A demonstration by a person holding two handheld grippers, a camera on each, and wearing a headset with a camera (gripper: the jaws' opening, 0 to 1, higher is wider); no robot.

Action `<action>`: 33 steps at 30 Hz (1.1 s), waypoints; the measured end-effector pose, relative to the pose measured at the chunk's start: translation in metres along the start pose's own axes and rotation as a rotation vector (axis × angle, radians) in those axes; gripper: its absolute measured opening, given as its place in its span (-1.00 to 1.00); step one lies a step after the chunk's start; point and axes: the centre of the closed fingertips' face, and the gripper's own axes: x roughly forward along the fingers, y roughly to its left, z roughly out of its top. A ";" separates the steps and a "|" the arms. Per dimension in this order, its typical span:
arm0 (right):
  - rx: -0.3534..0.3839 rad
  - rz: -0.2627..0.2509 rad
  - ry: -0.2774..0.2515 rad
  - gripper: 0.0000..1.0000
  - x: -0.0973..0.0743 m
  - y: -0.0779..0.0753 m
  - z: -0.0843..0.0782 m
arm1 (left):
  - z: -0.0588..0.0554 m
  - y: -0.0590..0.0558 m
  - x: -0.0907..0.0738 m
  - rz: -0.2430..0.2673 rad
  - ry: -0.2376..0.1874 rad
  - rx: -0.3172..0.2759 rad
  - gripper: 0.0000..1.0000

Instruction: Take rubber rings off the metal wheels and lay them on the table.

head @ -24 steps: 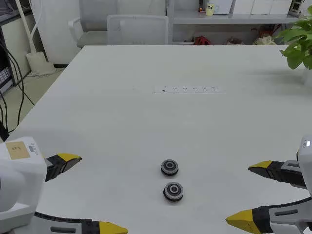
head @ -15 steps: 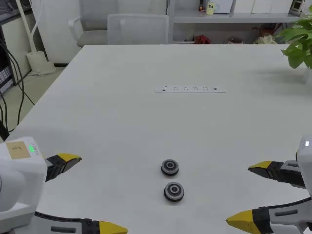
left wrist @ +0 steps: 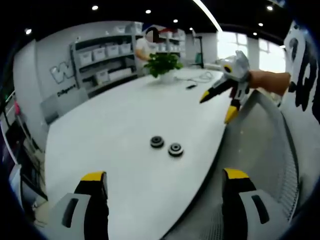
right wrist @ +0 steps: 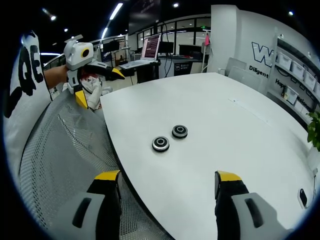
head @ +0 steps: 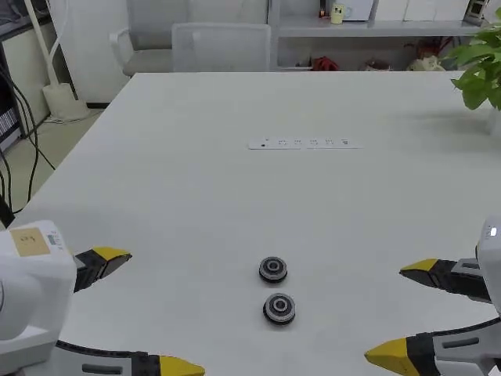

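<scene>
Your two metal wheels lie at the lower centre of the head view. The upper wheel [head: 272, 269] and the lower wheel [head: 279, 308] are small round discs with dark rubber rings, lying flat, near each other but apart. The table [head: 235, 180] is smooth matte white, with open surface all around them. Your left gripper [head: 153, 310], lower left, and right gripper [head: 398, 312], lower right, hold their yellow-tipped jaws wide apart, gripping nothing. A flush socket strip [head: 305, 143] lies well above them.

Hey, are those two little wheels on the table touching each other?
Apart. The head view shows a strip of bare white table between the far wheel and the near wheel. The right gripper view shows a gap too.
</scene>
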 end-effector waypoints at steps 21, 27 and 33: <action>-0.003 0.004 0.003 0.46 0.000 0.002 0.000 | -0.003 0.002 0.000 0.008 0.002 -0.003 0.93; -0.006 0.007 0.004 0.46 0.000 0.002 0.000 | -0.003 0.001 0.001 0.003 0.002 -0.002 0.92; -0.009 0.008 0.002 0.45 0.000 0.001 0.002 | -0.002 0.002 0.002 -0.001 0.002 0.002 0.90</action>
